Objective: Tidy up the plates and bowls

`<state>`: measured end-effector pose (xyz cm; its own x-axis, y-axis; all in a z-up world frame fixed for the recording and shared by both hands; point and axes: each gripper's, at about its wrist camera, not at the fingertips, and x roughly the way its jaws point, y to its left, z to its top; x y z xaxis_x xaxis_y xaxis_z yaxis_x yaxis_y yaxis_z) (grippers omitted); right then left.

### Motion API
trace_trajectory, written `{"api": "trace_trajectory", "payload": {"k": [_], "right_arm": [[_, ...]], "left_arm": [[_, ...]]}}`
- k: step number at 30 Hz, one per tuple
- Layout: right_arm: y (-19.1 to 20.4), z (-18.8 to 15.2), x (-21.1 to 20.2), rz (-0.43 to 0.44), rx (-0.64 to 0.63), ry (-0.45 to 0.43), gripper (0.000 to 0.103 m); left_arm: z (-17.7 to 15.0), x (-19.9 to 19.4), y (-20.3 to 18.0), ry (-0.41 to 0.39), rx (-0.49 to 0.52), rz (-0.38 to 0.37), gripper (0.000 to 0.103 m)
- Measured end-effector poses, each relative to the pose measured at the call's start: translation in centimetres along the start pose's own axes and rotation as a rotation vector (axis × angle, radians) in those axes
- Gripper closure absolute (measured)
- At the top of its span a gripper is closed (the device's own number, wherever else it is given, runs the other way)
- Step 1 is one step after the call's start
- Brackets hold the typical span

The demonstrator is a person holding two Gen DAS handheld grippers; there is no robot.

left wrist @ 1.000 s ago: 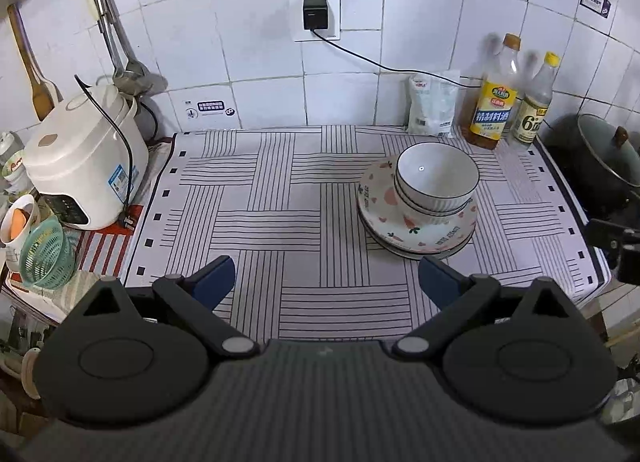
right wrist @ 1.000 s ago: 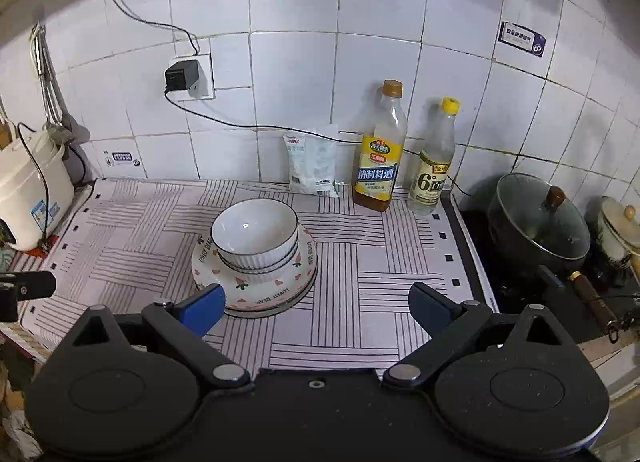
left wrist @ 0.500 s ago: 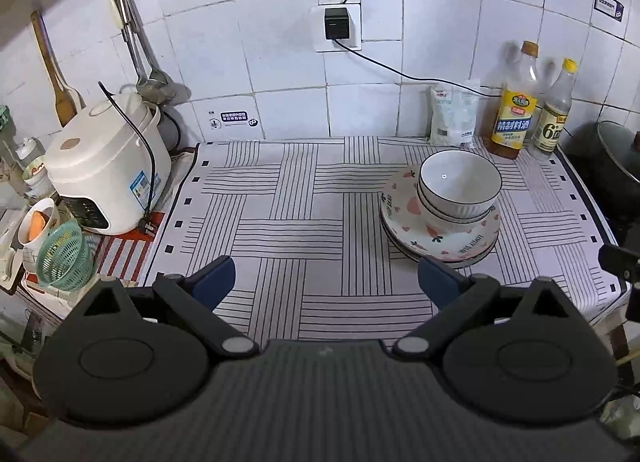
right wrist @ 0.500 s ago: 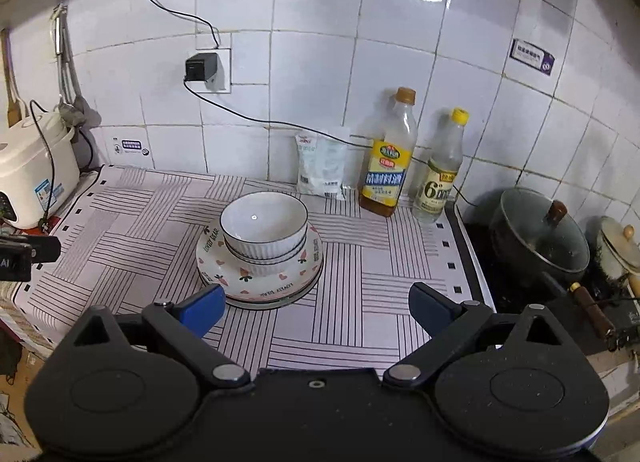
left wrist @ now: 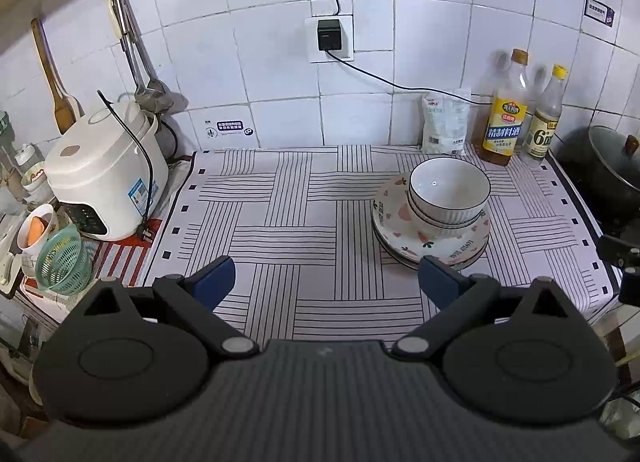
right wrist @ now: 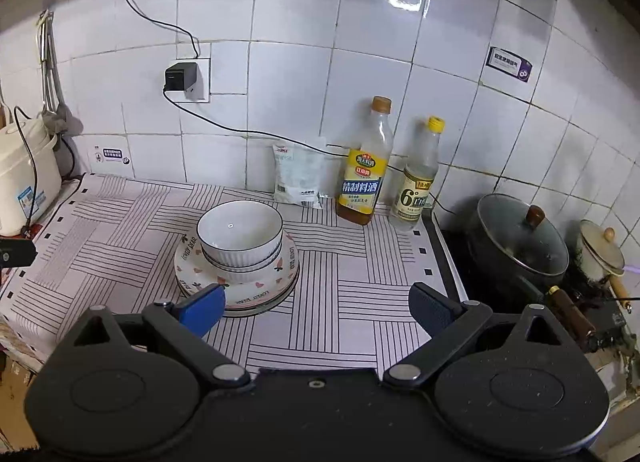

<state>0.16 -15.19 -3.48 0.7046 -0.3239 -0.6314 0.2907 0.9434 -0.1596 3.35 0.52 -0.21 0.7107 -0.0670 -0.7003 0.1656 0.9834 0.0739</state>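
- You've backed both grippers away from the stacked bowls and plates (stack looks finished).
- Left gripper and right gripper gape wide, empty.

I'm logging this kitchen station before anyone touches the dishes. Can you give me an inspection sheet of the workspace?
Surface: striped mat covers the counter.
Job's things: nested bowls sit on stacked plates.
Clutter: rice cooker, two bottles, white packet.
Grippers: left gripper and right gripper both open, holding nothing.
Cables: black cord runs from the wall plug behind the bottles.
Surroundings: tiled wall; lidded pot on the stove.
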Motion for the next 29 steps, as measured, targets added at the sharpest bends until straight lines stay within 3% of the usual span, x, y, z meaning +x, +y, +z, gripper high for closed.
{"api": "trace_trajectory", "payload": {"k": [7, 29], "right_arm": [[0.0, -0.3, 0.5, -0.03, -0.007, 0.018, 0.003], [-0.1, -0.4, 1.9, 0.016, 0.033, 0.054, 0.003]], "left_arm": [[0.0, 0.4, -0.3, 0.032, -0.006, 0.01, 0.004], [0.4, 0.5, -0.8, 0.025, 0.033, 0.008, 0.003]]}}
